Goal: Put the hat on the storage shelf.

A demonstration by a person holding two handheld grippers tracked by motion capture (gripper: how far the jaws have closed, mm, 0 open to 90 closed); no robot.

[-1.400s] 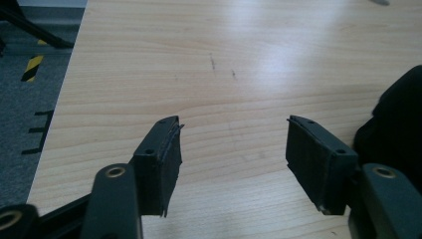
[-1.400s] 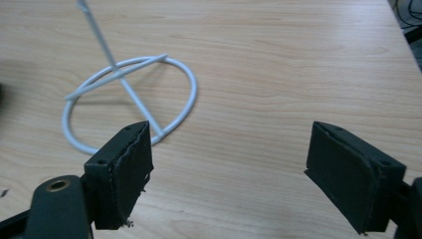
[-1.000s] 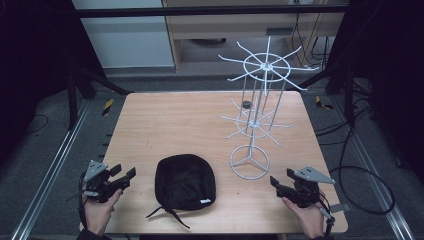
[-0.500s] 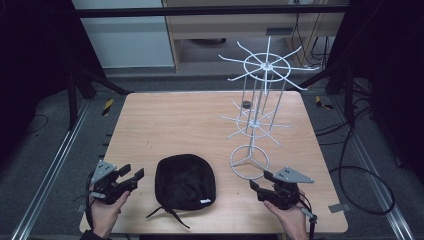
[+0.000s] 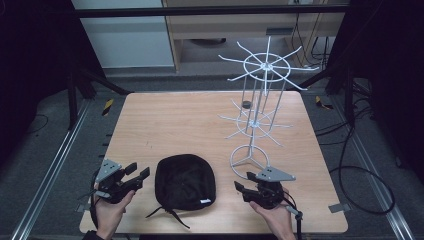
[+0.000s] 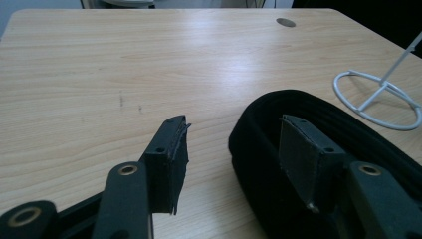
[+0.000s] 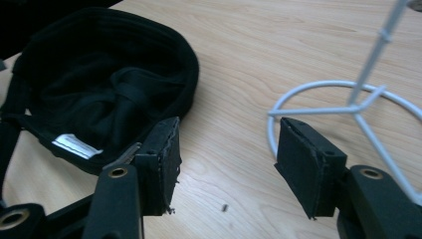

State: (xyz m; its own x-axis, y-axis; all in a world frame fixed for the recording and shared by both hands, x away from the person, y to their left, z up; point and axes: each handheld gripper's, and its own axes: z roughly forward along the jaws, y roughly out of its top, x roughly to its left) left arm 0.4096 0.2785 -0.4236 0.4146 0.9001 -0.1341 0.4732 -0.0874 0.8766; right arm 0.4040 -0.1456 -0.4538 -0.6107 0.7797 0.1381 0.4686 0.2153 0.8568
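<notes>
One upturned black cap (image 5: pixel 185 181), empty

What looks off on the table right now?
The black cap lies upside down, lining and white label facing up, strap trailing toward the near edge. The white wire rack stands upright with bare hooks. Nothing looks spilled or broken.

Lighting's pretty uneven from the high view: the worktop (image 5: pixel 190 125) is evenly lit from overhead, but everything around it drops into near-black. Shadows on the wood are soft and faint. The black cap (image 5: pixel 185 181) swallows detail, basically a dark blob there. In the gripper views there's a broad pale sheen across the wood, and the near jaws look soft and slightly blurry. Overall grainy, low contrast.
</notes>
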